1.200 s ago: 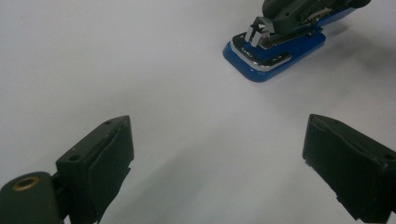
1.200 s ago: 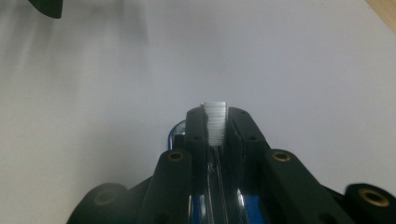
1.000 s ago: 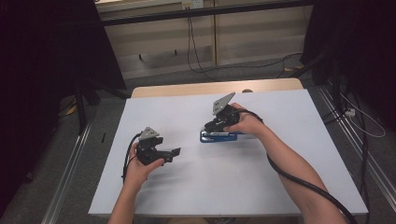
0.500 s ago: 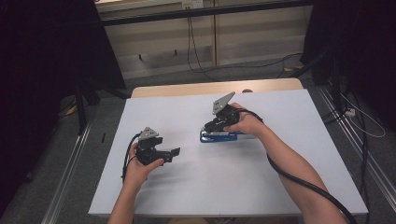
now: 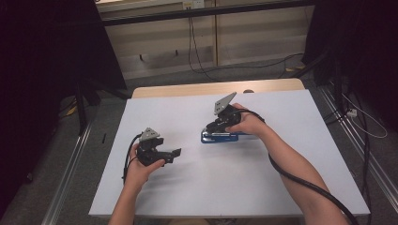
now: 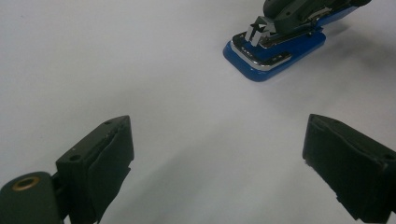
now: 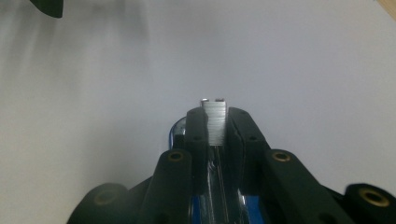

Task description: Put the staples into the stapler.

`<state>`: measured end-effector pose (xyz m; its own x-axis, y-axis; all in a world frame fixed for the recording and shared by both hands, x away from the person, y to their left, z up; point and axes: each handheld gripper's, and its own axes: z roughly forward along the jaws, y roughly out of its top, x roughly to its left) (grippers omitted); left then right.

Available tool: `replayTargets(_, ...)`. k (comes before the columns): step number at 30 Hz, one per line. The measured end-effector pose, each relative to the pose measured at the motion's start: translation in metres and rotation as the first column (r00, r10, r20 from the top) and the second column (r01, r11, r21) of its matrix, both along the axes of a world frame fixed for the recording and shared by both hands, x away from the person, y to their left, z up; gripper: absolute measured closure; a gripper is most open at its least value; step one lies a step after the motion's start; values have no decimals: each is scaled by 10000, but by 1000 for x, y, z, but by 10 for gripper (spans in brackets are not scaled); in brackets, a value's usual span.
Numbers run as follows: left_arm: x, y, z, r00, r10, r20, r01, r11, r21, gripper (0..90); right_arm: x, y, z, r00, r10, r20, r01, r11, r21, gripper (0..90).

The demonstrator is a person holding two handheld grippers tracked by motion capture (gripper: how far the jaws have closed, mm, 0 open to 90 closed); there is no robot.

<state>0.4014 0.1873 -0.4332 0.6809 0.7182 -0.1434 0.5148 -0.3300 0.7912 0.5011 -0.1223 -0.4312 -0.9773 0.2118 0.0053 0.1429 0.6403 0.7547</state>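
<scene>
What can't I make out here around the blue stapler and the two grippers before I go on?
- Rear of the blue stapler: in the left gripper view the top edge cuts it off, and the right gripper covers its top.
- Stapler base: in the right gripper view that gripper's own jaws hide nearly all of it.
- The silver strip between those jaws: too close to say what it is.
- Left gripper: in the high view too small to judge its opening.
</scene>
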Motion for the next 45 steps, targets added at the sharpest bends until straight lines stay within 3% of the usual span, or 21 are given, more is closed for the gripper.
replayTargets(18,0,1,0,10000,5,14,-5,10000,23,91,0,1,-2,9997,-169,-147,170,9998,94,782)
replayTargets(26,0,1,1,10000,-23,12,23,10000,28,91,-1,0,1,9997,-235,-102,238,9995,211,725)
replayTargets(31,0,1,1,10000,-2,68,2,10000,-27,91,-4,-6,6,9983,-582,-26,583,9970,507,616)
replayTargets(41,0,-4,1,9999,-162,52,163,9997,-171,95,-26,-31,11,9813,-1924,32,1916,9784,780,410)
replayTargets(45,0,-5,2,9998,-181,90,182,9996,-192,95,-36,-44,14,9640,-2658,-12,2645,9590,1016,329)
